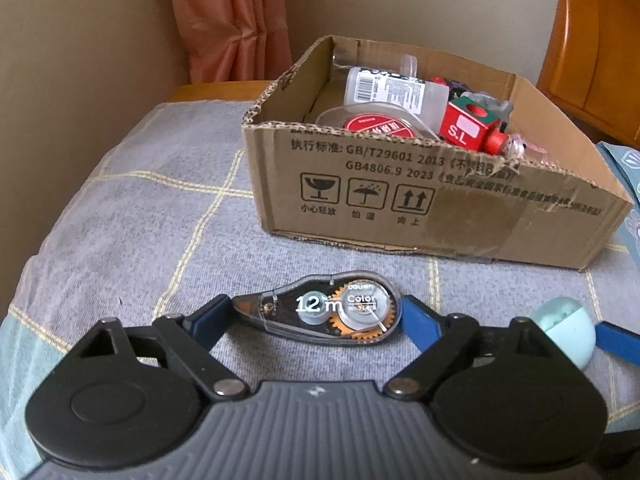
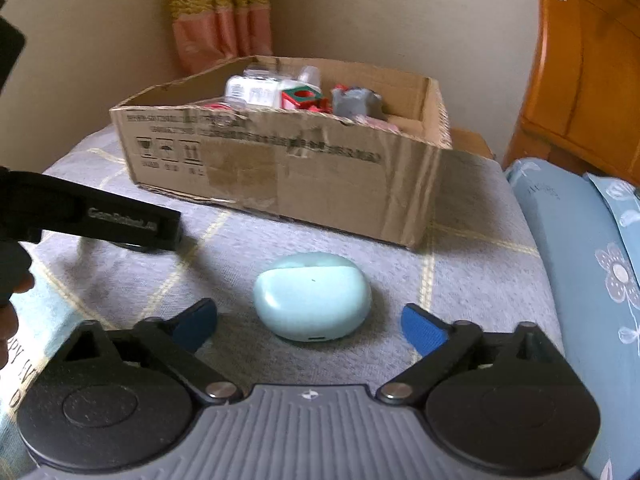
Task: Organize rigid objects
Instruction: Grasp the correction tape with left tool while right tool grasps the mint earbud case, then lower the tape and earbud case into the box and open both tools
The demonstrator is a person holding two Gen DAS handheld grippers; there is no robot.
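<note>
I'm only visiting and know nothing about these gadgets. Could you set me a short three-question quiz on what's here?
1. True or false: the open brown cardboard box is empty.
2. What lies between the left gripper's jaws?
A. clear plastic correction tape dispenser
B. spoon
3. What colour is the rounded earbud case before the right gripper?

Key: 1 false, things lie inside. 2 A. 3 pale mint green.

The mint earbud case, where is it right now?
In the right wrist view the mint earbud case lies on the grey checked cloth between the open right tongs, untouched, just before the cardboard box.
</note>
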